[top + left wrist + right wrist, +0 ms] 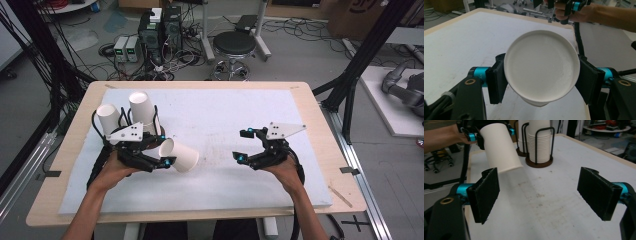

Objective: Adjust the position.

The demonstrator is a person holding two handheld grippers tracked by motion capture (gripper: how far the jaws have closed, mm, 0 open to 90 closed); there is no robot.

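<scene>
My left gripper (166,149) is shut on a white paper cup (181,156), held on its side a little above the white mat (225,107). In the left gripper view the cup (541,65) sits between the two black pads (496,82), one round end facing the camera. In the right gripper view the same cup (500,147) hangs tilted at upper left. My right gripper (241,145) hovers over the mat's right half, jaws wide open with nothing between them (540,192). Two stacks of white cups (141,107) (108,117) stand in black wire holders behind the left hand.
The mat covers a wooden table (320,130). The cup stacks (540,142) stand near the mat's far left corner. Beyond the table are a black stool (234,45), computer boxes (160,27) and cables on the floor. Black frame posts (367,50) rise at both sides.
</scene>
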